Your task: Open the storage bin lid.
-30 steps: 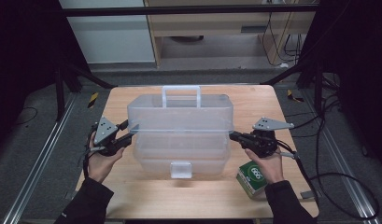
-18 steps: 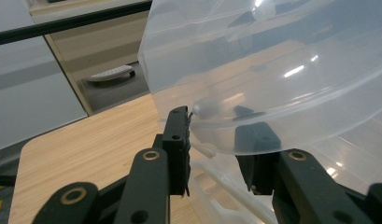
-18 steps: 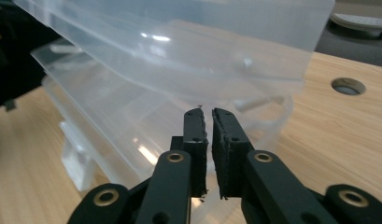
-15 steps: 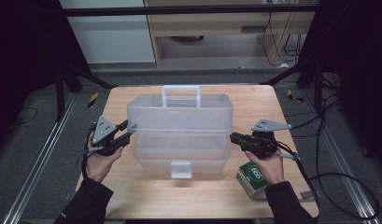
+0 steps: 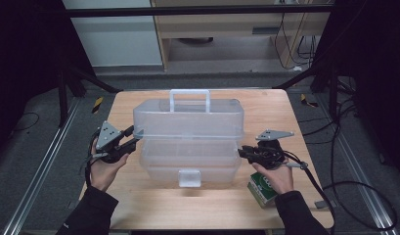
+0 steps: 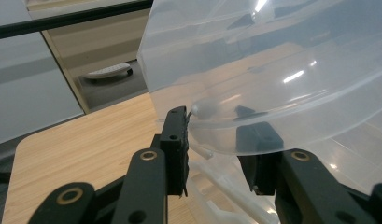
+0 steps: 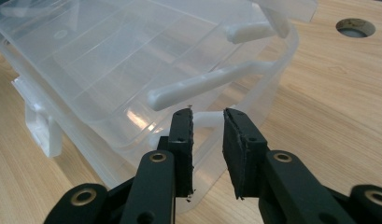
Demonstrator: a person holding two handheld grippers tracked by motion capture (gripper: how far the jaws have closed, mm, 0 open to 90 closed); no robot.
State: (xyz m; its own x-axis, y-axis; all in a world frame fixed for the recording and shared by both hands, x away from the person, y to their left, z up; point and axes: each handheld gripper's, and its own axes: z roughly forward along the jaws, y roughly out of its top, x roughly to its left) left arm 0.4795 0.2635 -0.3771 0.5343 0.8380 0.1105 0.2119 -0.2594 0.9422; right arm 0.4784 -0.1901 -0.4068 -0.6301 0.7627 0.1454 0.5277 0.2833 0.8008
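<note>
A clear plastic toolbox point(image 5: 188, 156) stands mid-table, its upper tier with the handle point(image 5: 189, 94) raised above the lower tray. My left gripper point(image 5: 134, 137) is at the box's left end. In the left gripper view it point(image 6: 219, 140) is shut on the rim of the raised tier point(image 6: 272, 70). My right gripper point(image 5: 240, 152) is at the box's right end, low down. In the right gripper view its jaws point(image 7: 208, 114) stand narrowly apart with the end of a white hinge link point(image 7: 205, 122) pinched between them, beside the open lower tray point(image 7: 109, 60).
A green carton point(image 5: 262, 190) lies on the wooden table point(image 5: 266, 107) under the right hand. The box's front latch point(image 5: 188, 177) faces the person. A round hole point(image 7: 354, 27) is in the tabletop beyond the box. Cables trail off the right side.
My right gripper has dropped a little and moved in toward the box's lower right end. The left gripper and the raised tier have hardly moved.
</note>
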